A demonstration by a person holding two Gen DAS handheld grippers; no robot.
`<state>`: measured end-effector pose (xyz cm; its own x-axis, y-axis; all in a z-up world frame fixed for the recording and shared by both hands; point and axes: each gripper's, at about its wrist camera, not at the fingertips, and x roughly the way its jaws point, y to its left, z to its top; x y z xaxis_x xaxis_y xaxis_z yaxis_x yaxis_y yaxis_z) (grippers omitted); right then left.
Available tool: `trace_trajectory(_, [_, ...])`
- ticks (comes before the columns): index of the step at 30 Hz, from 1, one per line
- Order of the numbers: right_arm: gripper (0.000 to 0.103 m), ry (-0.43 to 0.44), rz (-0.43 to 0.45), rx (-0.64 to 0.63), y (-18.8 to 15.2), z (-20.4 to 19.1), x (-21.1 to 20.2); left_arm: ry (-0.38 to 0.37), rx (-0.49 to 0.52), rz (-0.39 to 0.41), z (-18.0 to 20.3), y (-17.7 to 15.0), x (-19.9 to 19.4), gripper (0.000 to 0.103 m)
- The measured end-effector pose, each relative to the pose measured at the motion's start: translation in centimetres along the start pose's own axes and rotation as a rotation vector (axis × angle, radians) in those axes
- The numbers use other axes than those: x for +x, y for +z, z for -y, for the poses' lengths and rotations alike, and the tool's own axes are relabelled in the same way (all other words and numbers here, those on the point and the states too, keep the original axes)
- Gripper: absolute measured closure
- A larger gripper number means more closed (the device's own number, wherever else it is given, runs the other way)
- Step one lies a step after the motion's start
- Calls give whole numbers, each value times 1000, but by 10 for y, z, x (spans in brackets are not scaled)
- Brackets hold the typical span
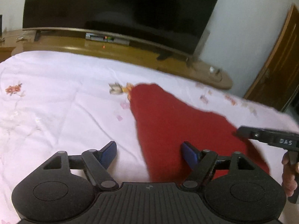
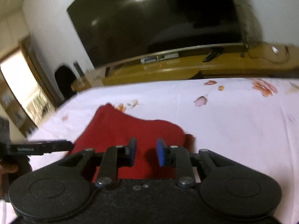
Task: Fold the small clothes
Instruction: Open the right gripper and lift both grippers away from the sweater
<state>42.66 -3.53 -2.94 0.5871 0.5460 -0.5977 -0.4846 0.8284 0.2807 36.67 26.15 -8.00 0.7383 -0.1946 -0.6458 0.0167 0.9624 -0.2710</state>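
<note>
Lying on bedsheet [image 1: 56, 112]: one red garment [image 1: 168, 121].

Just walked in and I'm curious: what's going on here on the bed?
A person is folding a small red garment on a white floral bedsheet, with a handheld gripper in each hand. Neither grips the cloth at this moment: the left gripper has its fingers wide apart above the garment's edge, and the right gripper hovers over it with a narrower gap, nothing between the fingers. A dark TV stands on the wooden cabinet beyond the bed.
</note>
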Motion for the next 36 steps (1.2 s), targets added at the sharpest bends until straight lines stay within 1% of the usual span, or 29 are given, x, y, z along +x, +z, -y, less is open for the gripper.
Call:
trace_trajectory(1, [76,-53,-21,-42,-2,-5,10,20,17,-11,3,-1,3,27])
trace_trajectory(2, [81,-96,-44,-75,-6,-8,16,31,32,-14,7,0,7,27])
trace_trajectory(3, [81,-144,-84,-99,-10,-7,25,32,44,-13,10,0,11,27])
trace_trajectory(4, [81,-179,-98,-103,-16,-3,27,37,48,-16,12,-2,14,26])
trace_trajectory(5, [81,-203,-93,-92,-19,2,26,40,44,-14,12,-3,15,25])
trace_trajectory(6, [81,-211,-96,-62,-21,9,23,43,41,-11,11,-5,15,21])
trace_trajectory(7, [81,-209,-99,-42,-21,13,21,43,32,-9,10,-7,15,17])
trace_trajectory(8, [77,-213,-103,-33,-22,15,19,43,16,-9,8,-8,14,16])
trace_trajectory(10, [77,-222,-111,-30,-22,11,20,35,-3,-14,4,-8,12,15])
trace_trajectory(11, [75,-224,-113,-21,-21,11,17,36,-5,-12,5,-7,7,15])
trace_trajectory(13, [73,-229,-94,-8,-19,7,2,49,20,0,9,-7,-8,15])
trace_trajectory(14, [72,-239,-81,-22,-17,3,-4,48,35,12,12,-8,-15,15])
trace_trajectory(15, [70,-247,-73,-43,-18,-2,-13,40,43,24,16,-9,-24,15])
trace_trajectory(17, [70,-229,-66,-61,-22,-12,-29,21,33,32,21,-14,-37,15])
trace_trajectory(19, [70,-211,-77,-84,-31,-22,-36,14,39,21,29,-21,-42,15])
trace_trajectory(20, [69,-211,-89,-94,-32,-25,-32,25,61,-2,35,-26,-38,15])
trace_trajectory(21, [69,-221,-118,-103,-37,-28,-25,53,92,-40,39,-31,-30,15])
trace_trajectory(22, [70,-235,-145,-104,-42,-27,-18,63,101,-54,40,-36,-24,15])
trace_trajectory(23, [70,-247,-165,-99,-46,-25,-12,51,77,-49,37,-39,-22,14])
trace_trajectory(24, [70,-250,-154,-83,-49,-22,-10,48,33,-52,31,-42,-20,8])
trace_trajectory(26, [67,-245,-142,-40,-51,-17,-10,28,-34,-59,21,-45,-17,6])
trace_trajectory(27, [68,-240,-138,-25,-52,-15,-11,25,-44,-54,20,-47,-17,6])
trace_trajectory(30, [65,-242,-132,-30,-53,-15,-11,46,-29,-42,25,-49,-18,6])
trace_trajectory(31, [64,-242,-132,-20,-53,-14,-11,55,-29,-42,26,-49,-19,6])
trace_trajectory(32, [55,-243,-130,-7,-54,-13,-12,66,-29,-41,28,-49,-22,6])
trace_trajectory(34, [47,-253,-117,38,-56,-9,-19,108,-16,-32,36,-50,-33,5])
trace_trajectory(35, [46,-240,-107,64,-58,-7,-27,127,-4,-31,40,-51,-41,5])
trace_trajectory(36, [44,-230,-96,78,-60,-5,-35,139,9,-27,45,-54,-50,2])
